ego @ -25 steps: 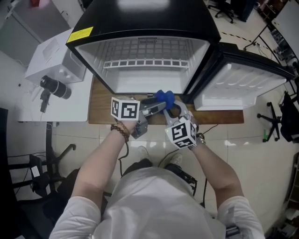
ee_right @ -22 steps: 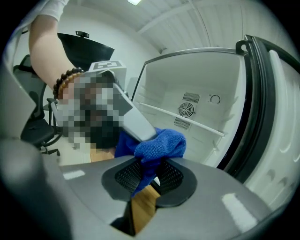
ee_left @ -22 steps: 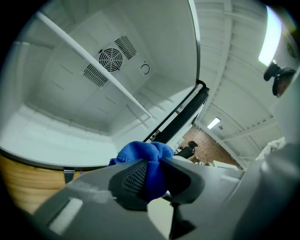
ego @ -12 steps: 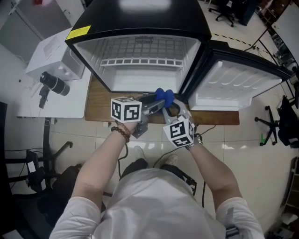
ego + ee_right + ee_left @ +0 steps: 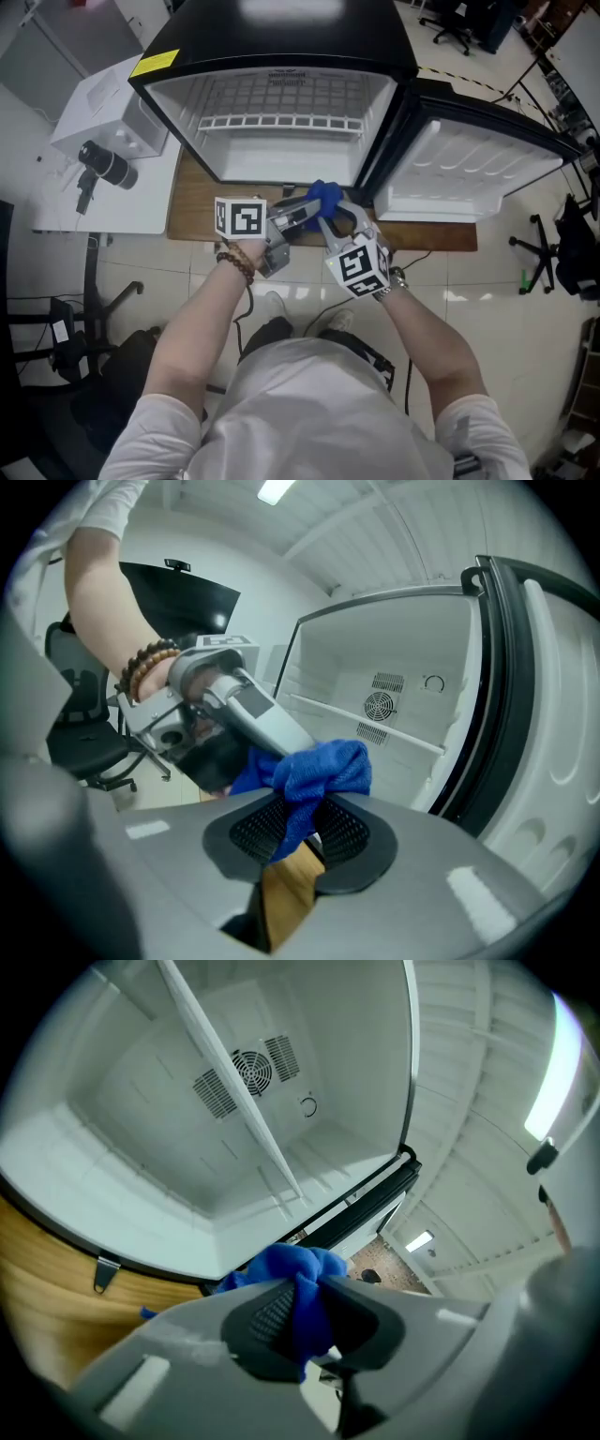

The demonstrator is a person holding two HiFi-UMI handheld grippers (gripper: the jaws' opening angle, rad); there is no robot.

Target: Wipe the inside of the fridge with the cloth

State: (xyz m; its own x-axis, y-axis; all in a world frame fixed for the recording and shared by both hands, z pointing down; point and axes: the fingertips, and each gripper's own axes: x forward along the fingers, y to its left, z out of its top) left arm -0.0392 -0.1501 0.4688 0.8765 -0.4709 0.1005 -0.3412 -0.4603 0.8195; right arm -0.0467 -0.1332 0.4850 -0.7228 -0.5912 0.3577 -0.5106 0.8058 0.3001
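Cloth (image 5: 319,766) pinched in my right tool (image 5: 298,832); left tool (image 5: 305,1321) just closed its jaws on it too. Thin bite, so it may slip out during handover, short of the fridge (image 5: 281,155).

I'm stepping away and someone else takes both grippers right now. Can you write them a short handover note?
Left claw: shut on the blue cloth; its jaws have just been closing on it.
Right claw: shut on the same cloth.
Cloth: bunched between both claws, just in front of the fridge, not inside it.
Fridge: door swung wide open, wire shelf bare.
Done: door open, cloth in hand.
Left: carry the cloth in and wipe the inside.
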